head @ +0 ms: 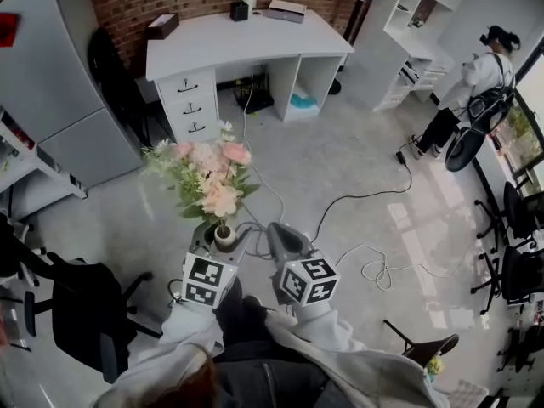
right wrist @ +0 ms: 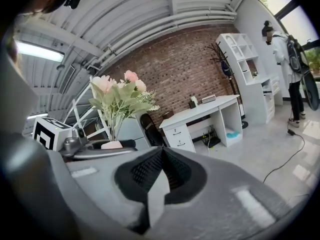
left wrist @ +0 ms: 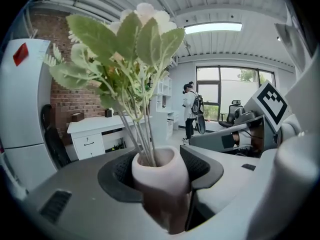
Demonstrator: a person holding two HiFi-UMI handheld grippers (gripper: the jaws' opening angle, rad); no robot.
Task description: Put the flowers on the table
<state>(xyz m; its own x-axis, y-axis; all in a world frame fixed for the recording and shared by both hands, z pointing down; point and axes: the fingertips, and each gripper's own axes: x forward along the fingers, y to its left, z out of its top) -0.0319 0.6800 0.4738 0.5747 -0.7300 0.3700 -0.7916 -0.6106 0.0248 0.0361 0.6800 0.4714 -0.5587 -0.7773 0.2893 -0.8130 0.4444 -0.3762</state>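
The left gripper (head: 223, 240) is clamped on the vase (left wrist: 159, 180), stems upright, with the flowers (head: 206, 175) at centre-left of the head view. The table (head: 255, 39) lies ahead at upper centre, well apart across the floor; only the head view shows that gap. The right gripper (head: 278, 229), just beside the left, has its jaws together on nothing, which its own view shows.

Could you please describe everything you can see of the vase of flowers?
The vase is small, pale and smooth, ceramic by its look, with a rounded lip. It is upright and off the floor, clamped between the dark ribbed pads of the left gripper. Thin green stems rise from its mouth into the flowers: pink and white blooms among fuzzy green leaves, seemingly artificial. Nothing else touches it.
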